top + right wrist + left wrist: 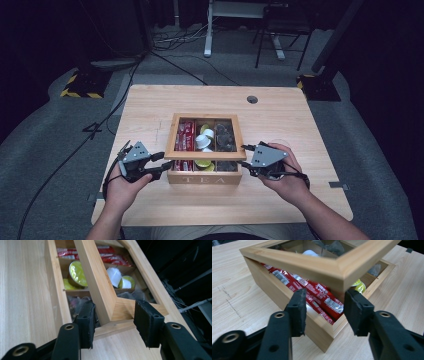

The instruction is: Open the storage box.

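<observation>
Left gripper [324, 312]: jaws part open, straddling the near left corner of the lid [317, 262]; the pads stand just off the wood, not pressing as far as the left gripper view shows. Right gripper [113, 322]: jaws also part open, set either side of the lid's near right corner w/ gaps on both sides, no clear contact. The lid, a wood frame w/ a clear pane, is tilted up at its near edge above the tea box [204, 177]. The box sits mid-table, marked TEA on its front wall. Inside: red sachets [322, 295] in the left compartments, yellow-and-white capsules [76, 272] in the middle ones, dark packets [225, 137] at right. In the high view both hands flank the box front, left hand [122, 187] & right hand [285, 177] near the table [300, 120] edge. Cables cross the grey floor beyond.
</observation>
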`<move>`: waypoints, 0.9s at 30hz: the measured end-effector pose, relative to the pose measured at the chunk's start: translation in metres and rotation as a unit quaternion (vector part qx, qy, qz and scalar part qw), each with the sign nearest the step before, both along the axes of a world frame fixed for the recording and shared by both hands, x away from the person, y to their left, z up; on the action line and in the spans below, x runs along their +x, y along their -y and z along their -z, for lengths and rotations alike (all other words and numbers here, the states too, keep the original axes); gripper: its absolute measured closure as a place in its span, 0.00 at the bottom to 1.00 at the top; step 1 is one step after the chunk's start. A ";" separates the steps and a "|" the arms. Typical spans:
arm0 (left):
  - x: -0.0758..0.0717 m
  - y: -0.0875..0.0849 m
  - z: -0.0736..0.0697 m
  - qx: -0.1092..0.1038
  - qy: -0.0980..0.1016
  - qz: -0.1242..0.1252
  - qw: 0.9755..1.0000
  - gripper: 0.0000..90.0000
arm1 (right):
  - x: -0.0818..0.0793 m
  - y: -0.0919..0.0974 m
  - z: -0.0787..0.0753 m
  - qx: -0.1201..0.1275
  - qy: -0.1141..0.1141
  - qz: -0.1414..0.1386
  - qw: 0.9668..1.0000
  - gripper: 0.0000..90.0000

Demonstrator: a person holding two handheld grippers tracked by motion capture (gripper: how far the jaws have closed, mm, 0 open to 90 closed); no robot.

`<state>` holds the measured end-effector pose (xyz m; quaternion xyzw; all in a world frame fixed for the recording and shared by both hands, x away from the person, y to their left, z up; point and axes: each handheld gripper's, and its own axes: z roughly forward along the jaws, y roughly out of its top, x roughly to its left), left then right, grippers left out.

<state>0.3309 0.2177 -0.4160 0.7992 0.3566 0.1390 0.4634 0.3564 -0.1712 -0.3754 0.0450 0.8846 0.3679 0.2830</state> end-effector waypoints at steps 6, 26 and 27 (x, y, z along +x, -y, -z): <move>-0.002 -0.004 0.000 0.004 0.004 -0.011 1.000 0.51 | 0.012 0.004 -0.020 0.027 -0.010 -0.005 1.000 0.62; 0.005 -0.013 0.007 0.035 0.009 -0.030 0.999 0.35 | 0.070 0.007 -0.078 0.100 -0.053 0.000 0.994 0.70; 0.005 -0.013 0.008 0.031 0.005 -0.031 0.999 0.34 | 0.073 0.007 -0.080 0.104 -0.055 0.001 0.993 0.71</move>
